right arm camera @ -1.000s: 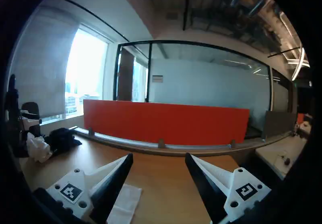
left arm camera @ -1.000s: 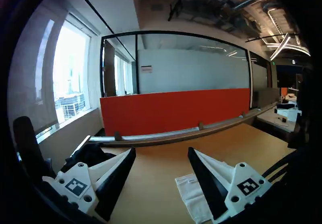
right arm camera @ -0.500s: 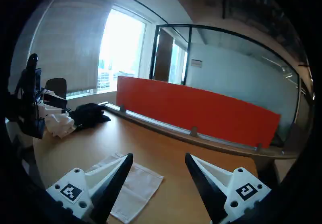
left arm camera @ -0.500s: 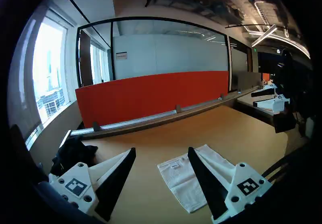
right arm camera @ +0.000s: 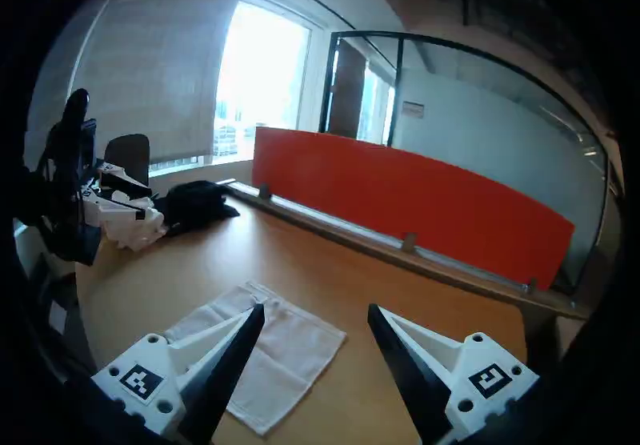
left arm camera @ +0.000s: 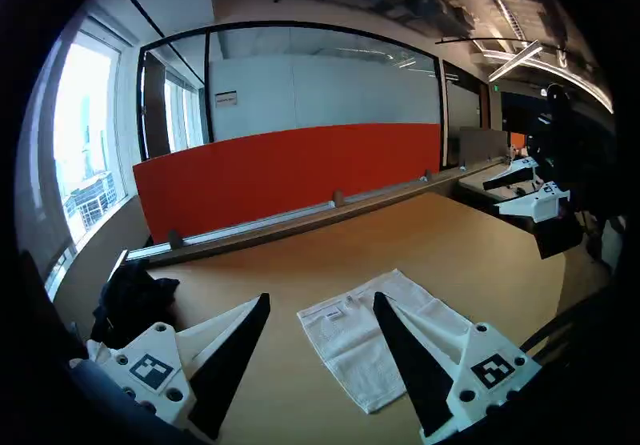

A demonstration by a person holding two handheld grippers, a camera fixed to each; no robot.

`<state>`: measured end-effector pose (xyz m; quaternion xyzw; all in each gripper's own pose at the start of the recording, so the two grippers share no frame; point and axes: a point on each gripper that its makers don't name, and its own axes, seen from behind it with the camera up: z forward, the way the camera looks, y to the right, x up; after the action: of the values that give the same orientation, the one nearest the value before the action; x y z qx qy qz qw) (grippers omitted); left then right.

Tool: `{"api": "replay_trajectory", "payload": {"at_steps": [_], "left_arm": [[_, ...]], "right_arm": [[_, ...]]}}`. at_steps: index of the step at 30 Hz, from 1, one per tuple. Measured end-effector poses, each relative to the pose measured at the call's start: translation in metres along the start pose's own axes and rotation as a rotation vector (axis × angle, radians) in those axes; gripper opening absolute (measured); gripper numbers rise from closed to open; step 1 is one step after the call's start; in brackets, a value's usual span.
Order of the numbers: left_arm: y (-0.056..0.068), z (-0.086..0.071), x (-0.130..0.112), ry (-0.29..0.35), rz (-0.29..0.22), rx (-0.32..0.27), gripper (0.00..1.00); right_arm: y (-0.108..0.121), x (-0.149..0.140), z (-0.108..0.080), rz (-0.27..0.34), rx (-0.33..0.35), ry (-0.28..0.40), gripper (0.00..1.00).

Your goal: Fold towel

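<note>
The towel [left arm camera: 346, 342] is lying spread flat on the wooden table [left arm camera: 336, 257], white and rectangular, with a small tag showing near its far edge; in the left gripper view the left gripper [left arm camera: 320, 296] is hovering over the near part of the table with its two fingers standing wide apart and nothing sitting between them; its right-hand finger is crossing in front of the towel's middle, while the other finger is showing over bare wood just beside the cloth; whether any fingertip is touching the cloth I cannot tell. In the right gripper view the right gripper [right arm camera: 314, 309] is likewise holding its fingers spread and gripping nothing; here the towel [right arm camera: 288, 357] is lying below and to the left of the gap, with the left-hand finger covering part of it and the other finger showing over bare table [right arm camera: 264, 261]. An orange divider [left arm camera: 288, 174] is running along the table's far edge; a black bundle [left arm camera: 130, 299] is resting at the table's left end, well apart from the towel, near a bright window [left arm camera: 80, 165]. At the far right of the left gripper view the right gripper is showing small, beyond the table's edge; at the left rim of the right gripper view the left gripper is showing near an office chair [right arm camera: 128, 150].
</note>
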<state>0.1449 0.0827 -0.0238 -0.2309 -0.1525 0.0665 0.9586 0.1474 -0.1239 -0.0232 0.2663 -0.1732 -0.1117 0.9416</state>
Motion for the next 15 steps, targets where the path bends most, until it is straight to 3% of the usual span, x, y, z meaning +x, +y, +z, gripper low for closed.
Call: {"api": "replay_trajectory", "payload": {"at_steps": [15], "left_arm": [[0.02,0.016,-0.057,-0.087,-0.006,-0.043,0.96]], "right_arm": [[-0.016,-0.055,0.011,0.015,0.03,-0.08,1.0]]}}
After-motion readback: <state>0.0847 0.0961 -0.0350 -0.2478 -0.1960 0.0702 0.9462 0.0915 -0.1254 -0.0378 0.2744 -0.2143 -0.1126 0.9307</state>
